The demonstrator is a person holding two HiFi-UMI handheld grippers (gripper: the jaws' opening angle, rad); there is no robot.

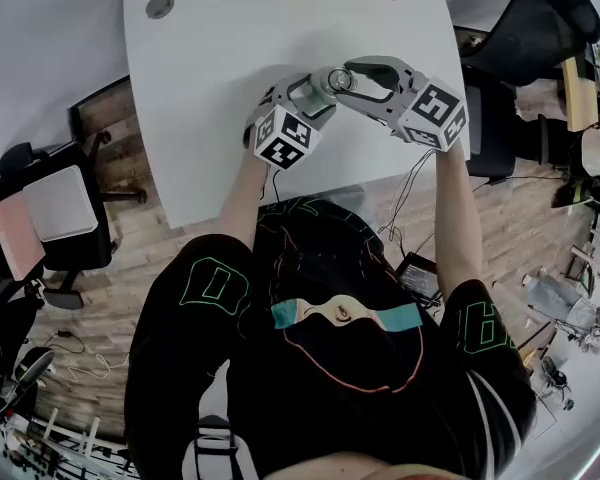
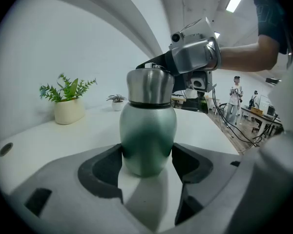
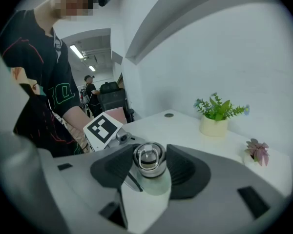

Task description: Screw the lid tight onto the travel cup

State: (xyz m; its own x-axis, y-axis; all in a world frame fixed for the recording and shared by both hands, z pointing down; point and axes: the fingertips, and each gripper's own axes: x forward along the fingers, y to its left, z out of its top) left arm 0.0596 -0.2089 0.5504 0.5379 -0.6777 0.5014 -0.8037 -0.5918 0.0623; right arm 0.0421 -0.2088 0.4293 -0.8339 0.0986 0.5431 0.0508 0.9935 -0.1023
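The left tool (image 2: 147,164) was clamped on the rounded lower body of the green travel cup (image 2: 147,130), a dark pad pressed to each flank, and the cup stood upright over the near part of the white worktop (image 1: 210,78), apparently resting on it. The right tool (image 3: 149,166) reached in from the opposite side and from above, its pads closed against the steel lid (image 3: 149,158) that sat on the cup's neck. Judging from this, tightening was under way, and slip was the main risk: the lid was smooth, narrow metal, so a turning wrist could spin the pads around it without driving the thread. The curved cup body could likewise rotate inside the left tool's grip. A lid started slightly tilted might bind crooked and feel tight too soon. The two tools sat very close together, so a large roll could knock one against the other
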